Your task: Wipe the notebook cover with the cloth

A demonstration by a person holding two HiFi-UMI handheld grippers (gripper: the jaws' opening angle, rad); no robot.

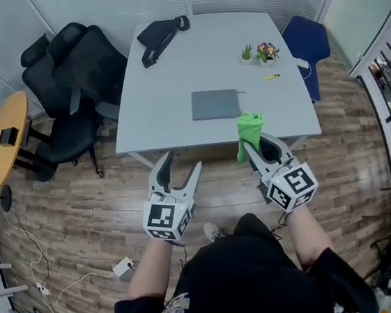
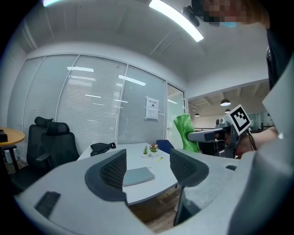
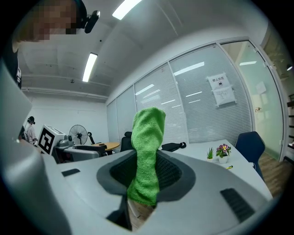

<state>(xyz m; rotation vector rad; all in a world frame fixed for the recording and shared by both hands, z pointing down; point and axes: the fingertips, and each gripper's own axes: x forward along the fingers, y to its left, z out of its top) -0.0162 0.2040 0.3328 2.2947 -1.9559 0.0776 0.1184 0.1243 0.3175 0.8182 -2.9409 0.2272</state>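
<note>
Progress: wiping not begun — grey notebook lies shut by the desk's near edge, untouched | right gripper clamps green cloth, just short of that edge | left gripper spread, empty | around: black bag at far edge, potted plants and yellow pen toward far-right corner — approach judged unobstructed

Wood-plank floor, grey table, black office chairs at its left, blue chair at right, round wooden side table, blind-covered glass walls, ceiling strip lights.
</note>
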